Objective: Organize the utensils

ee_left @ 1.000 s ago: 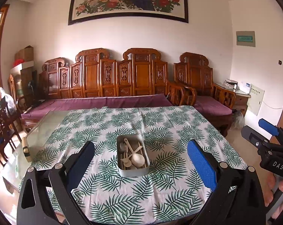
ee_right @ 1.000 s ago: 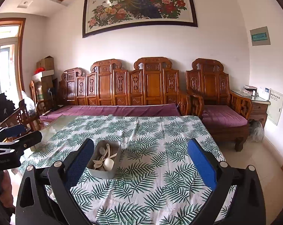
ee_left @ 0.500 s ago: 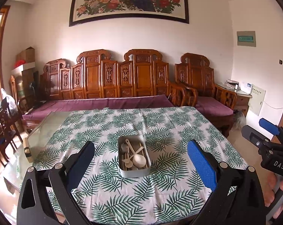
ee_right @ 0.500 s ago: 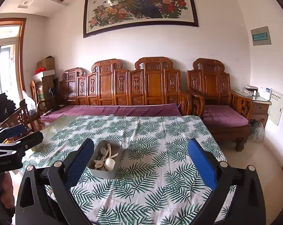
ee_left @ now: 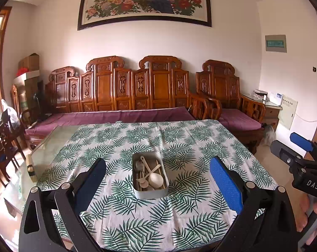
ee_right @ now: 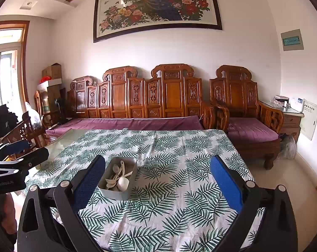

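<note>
A grey rectangular tin (ee_left: 150, 190) stands near the middle of the table and holds several pale spoons and utensils (ee_left: 153, 177). It also shows in the right wrist view (ee_right: 116, 192), with its utensils (ee_right: 120, 178) piled inside. My left gripper (ee_left: 158, 183) is open and empty, held back above the table's near edge, with the tin between its fingers in view. My right gripper (ee_right: 158, 183) is open and empty, to the right of the tin. Each gripper shows at the edge of the other's view.
The table carries a white cloth with green fern leaves (ee_left: 179, 147); bare glass (ee_left: 51, 142) shows at its left. A carved wooden sofa with purple cushions (ee_left: 116, 115) stands behind. An armchair (ee_right: 248, 126) and side table (ee_right: 288, 113) are at the right.
Both views have drifted slightly; the tin sits a little nearer the centre of the left wrist view. Both grippers stay open and empty.
</note>
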`<state>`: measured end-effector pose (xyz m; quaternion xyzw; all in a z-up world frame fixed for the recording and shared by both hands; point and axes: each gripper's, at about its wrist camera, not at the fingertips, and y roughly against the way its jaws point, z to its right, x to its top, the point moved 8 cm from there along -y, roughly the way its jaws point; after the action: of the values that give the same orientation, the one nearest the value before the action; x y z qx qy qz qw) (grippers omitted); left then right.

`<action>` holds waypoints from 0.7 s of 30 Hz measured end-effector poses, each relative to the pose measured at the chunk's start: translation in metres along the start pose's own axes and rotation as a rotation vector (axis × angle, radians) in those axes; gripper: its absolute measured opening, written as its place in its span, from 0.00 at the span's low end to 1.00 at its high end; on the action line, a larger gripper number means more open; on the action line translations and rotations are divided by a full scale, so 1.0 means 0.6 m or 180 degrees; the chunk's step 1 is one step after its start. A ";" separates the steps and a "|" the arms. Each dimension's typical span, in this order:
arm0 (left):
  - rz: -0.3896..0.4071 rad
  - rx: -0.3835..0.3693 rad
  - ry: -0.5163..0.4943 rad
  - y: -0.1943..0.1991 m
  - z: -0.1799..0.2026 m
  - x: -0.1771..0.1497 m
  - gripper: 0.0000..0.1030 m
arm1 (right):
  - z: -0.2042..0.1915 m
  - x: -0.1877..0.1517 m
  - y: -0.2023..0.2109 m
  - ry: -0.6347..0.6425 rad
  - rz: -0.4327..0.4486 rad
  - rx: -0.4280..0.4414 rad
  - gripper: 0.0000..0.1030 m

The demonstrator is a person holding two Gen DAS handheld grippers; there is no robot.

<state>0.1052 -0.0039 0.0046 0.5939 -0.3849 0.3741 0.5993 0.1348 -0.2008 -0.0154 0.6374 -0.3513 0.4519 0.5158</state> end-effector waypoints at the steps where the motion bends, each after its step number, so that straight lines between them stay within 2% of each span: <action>1: 0.0001 0.0001 0.0002 0.001 0.000 0.000 0.93 | 0.000 0.000 0.000 0.0000 -0.0001 0.0001 0.98; 21: 0.0010 0.0003 0.0005 0.004 0.005 -0.001 0.93 | 0.001 -0.005 0.006 -0.0024 0.0009 0.0022 0.98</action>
<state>0.1028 -0.0068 0.0052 0.5933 -0.3852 0.3757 0.5988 0.1305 -0.2022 -0.0172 0.6405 -0.3525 0.4514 0.5116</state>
